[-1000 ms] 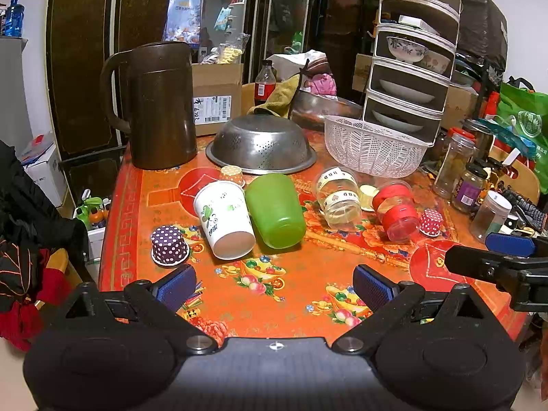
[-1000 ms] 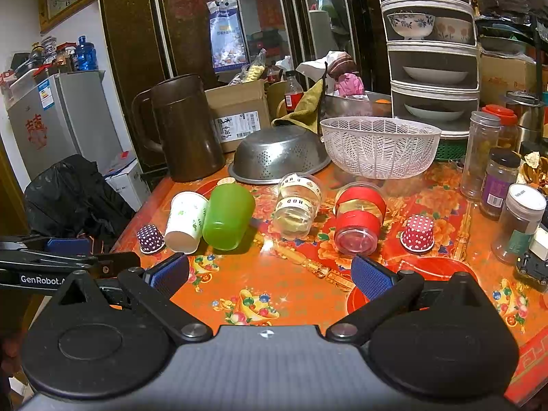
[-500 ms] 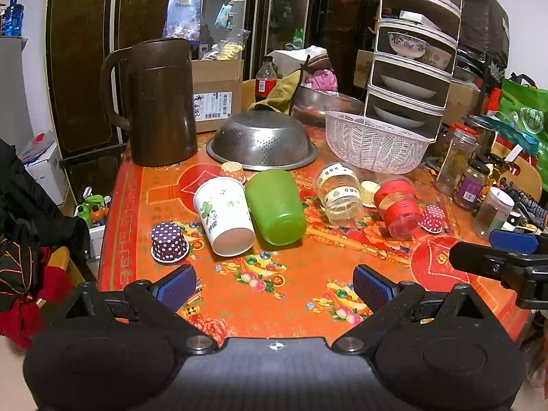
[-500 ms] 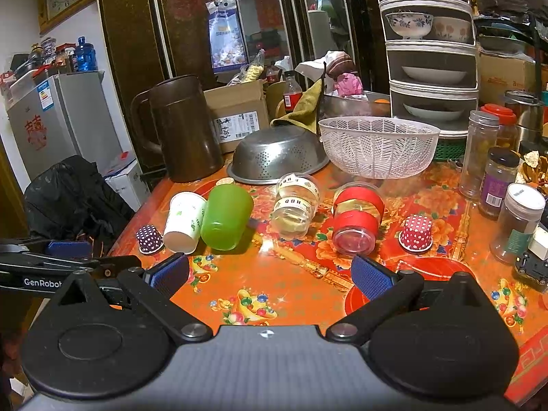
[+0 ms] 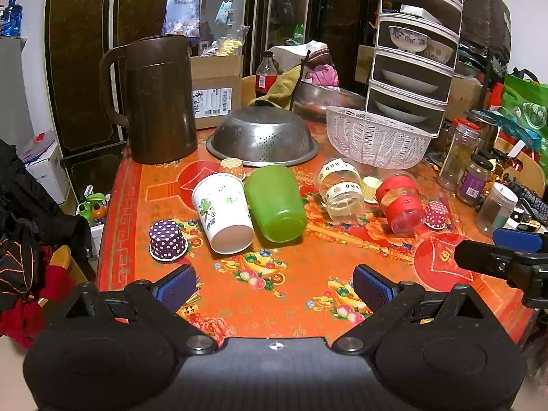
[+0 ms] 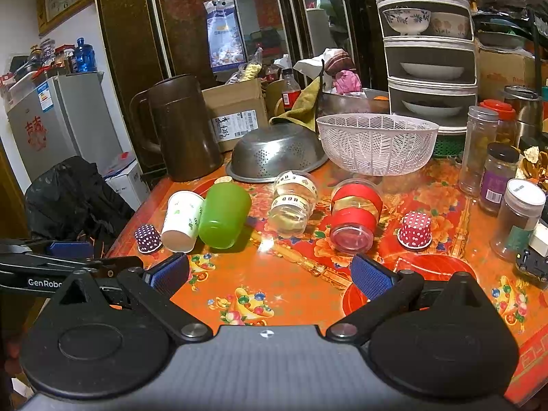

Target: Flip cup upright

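Observation:
Several cups lie on their sides on the orange table: a white paper cup (image 5: 222, 215) (image 6: 183, 221), a green plastic cup (image 5: 275, 202) (image 6: 224, 214), a clear cup with labels (image 5: 340, 188) (image 6: 293, 205) and a clear cup with red bands (image 5: 399, 202) (image 6: 354, 217). My left gripper (image 5: 274, 286) is open and empty, above the table's near edge, short of the cups. My right gripper (image 6: 270, 275) is open and empty, facing the clear and red-banded cups. Each gripper shows at the edge of the other's view.
Small dotted paper cups sit upside down: purple (image 5: 167, 239), red (image 6: 415, 229), yellow (image 5: 232, 167). Behind the cups are a brown jug (image 5: 157, 99), an upturned steel colander (image 5: 262, 137) and a white basket (image 6: 376, 142). Jars (image 6: 498, 181) stand at the right.
Both grippers have barely moved; the left wrist view has shifted slightly. The cups lie as before.

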The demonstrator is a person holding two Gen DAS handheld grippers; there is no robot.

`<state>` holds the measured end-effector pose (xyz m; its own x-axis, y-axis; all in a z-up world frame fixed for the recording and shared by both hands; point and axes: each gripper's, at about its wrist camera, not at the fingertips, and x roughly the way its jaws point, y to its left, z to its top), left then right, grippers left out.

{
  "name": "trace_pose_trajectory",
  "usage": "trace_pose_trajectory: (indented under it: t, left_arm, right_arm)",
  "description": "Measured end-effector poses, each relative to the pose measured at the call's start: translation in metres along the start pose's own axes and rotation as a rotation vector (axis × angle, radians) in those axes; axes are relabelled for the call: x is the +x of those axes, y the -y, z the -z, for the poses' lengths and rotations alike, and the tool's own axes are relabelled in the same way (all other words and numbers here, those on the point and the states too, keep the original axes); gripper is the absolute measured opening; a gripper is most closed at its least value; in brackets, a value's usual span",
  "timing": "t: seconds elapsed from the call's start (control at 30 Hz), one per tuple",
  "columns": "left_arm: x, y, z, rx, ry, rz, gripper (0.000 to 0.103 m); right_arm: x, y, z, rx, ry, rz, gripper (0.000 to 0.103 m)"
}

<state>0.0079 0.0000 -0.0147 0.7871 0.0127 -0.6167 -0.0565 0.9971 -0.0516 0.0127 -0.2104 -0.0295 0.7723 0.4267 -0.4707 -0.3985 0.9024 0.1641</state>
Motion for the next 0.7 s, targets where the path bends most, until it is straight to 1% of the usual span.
trace_pose_trajectory:
  t: [0.27,0.37,0.43,0.5,0.6,0.67,0.7]
  left_arm:
    - [0.005,0.001,-0.004,0.005,-0.016,-0.024,0.099]
    - [0.008,-0.008,-0.017,-0.015,-0.020,-0.006,0.099]
    - [0.015,-0.014,-0.034,-0.013,-0.041,-0.053,0.099]
    - [0.028,-0.021,-0.054,-0.004,-0.061,-0.097,0.099]
    - [0.059,-0.032,-0.079,-0.018,-0.118,-0.160,0.099]
    - [0.082,-0.039,-0.089,-0.047,-0.169,-0.165,0.099]
    - [0.092,-0.042,-0.091,-0.066,-0.192,-0.163,0.095]
  right_arm:
    - [0.002,0.005,0.003,0.012,0.001,-0.009,0.102]
    - [0.003,0.008,0.004,0.016,-0.004,-0.019,0.102]
    - [0.002,0.010,0.004,0.018,-0.004,-0.025,0.102]
    - [0.001,0.014,0.005,0.024,-0.002,-0.033,0.102]
    - [-0.001,0.018,0.007,0.034,0.002,-0.048,0.102]
    - [-0.003,0.022,0.009,0.041,0.005,-0.057,0.102]
    - [-0.003,0.024,0.010,0.044,0.005,-0.060,0.102]
